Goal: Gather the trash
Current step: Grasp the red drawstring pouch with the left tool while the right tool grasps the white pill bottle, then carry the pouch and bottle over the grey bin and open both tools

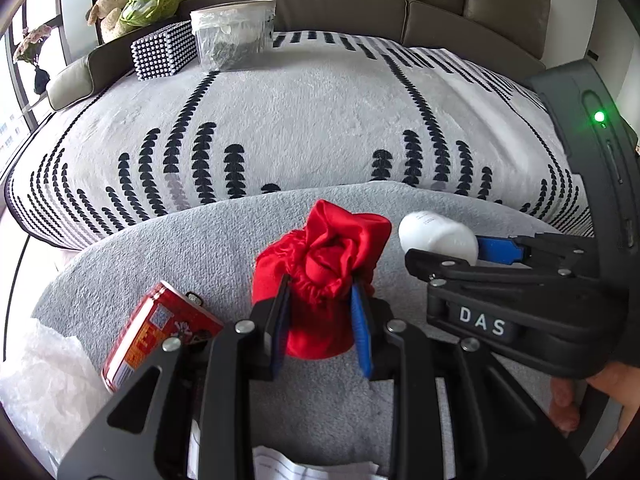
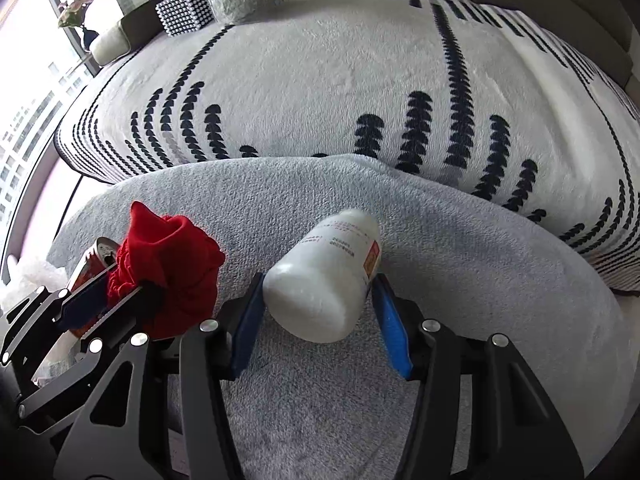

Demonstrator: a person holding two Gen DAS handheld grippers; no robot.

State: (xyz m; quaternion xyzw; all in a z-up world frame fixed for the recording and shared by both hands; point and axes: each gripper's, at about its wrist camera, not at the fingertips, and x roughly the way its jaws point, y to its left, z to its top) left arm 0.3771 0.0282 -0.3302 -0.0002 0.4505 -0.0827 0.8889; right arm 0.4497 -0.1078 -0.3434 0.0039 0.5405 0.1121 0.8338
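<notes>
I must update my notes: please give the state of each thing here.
red pouch: upright, clamped by left gripper
white bottle: lying down, between the pads of right gripper
red can: tipped over, opened
lined bin: upright, open

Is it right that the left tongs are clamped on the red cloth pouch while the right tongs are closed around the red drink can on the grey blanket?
Not quite. The right tongs are closed around the white plastic bottle, not the can, as the right wrist view shows. The red drink can lies untouched on the grey blanket. The left tongs are indeed clamped on the red cloth pouch.
</notes>
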